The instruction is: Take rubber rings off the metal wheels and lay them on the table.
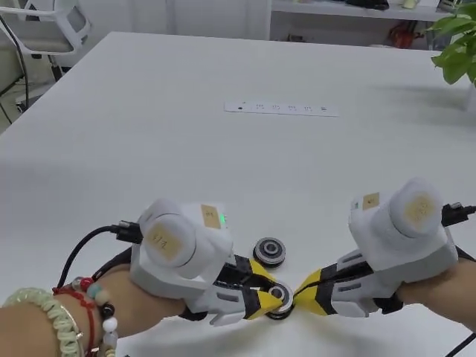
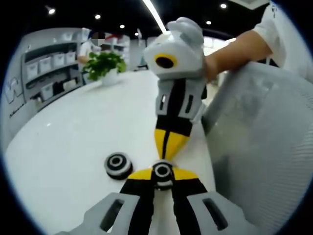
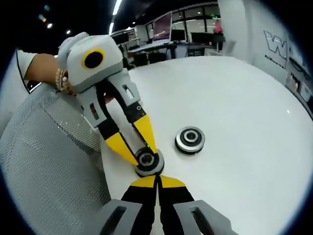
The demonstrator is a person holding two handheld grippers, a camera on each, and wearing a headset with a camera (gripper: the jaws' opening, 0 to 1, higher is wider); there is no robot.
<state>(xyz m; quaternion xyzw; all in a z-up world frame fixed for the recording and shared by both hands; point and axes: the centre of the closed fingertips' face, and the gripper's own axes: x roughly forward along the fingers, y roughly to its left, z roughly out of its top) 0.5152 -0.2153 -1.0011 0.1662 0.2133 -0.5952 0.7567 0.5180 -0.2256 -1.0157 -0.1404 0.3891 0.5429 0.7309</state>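
Note:
A metal wheel (image 1: 280,294) with a black rubber ring lies near the table's front edge. My left gripper (image 1: 271,297) is shut on it, one yellow-tipped jaw on each side of the wheel (image 2: 163,171). From the opposite side, my right gripper (image 1: 299,291) has its jaws shut to a point that touches the wheel's rim (image 3: 148,160). Whether it pinches the ring I cannot tell. A second ringed wheel (image 1: 269,251) lies flat on the table just beyond, apart from both grippers.
The white table (image 1: 223,171) stretches far ahead, with a thin labelled strip (image 1: 281,108) in its middle. A potted plant (image 1: 457,44) stands at the far right and a chair (image 1: 52,26) at the far left. A grey mesh chair back (image 2: 264,147) is close behind.

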